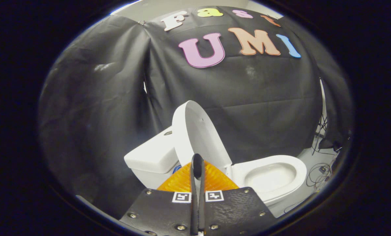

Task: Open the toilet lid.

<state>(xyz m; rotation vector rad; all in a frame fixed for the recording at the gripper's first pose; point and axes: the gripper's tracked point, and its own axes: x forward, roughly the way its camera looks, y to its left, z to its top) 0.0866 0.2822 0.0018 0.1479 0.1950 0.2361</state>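
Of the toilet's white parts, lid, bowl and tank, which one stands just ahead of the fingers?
The lid: raised upright beyond the closed gripper, between the tank and the open bowl.

White is seen on the toilet lid [195,131], bowl [274,177] and tank [151,160]; the gripper [197,164] fingers are ribbed orange, closed together, with black-and-white square markers [198,196]

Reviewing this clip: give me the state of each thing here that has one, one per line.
toilet lid: raised, standing upright against the tank.
toilet seat: down on the bowl, bowl open to view.
tank: its cover on, behind the lid.
gripper: fingers closed together with nothing between them, tips just short of the lid.
cables: lying loose on the floor beyond the toilet.
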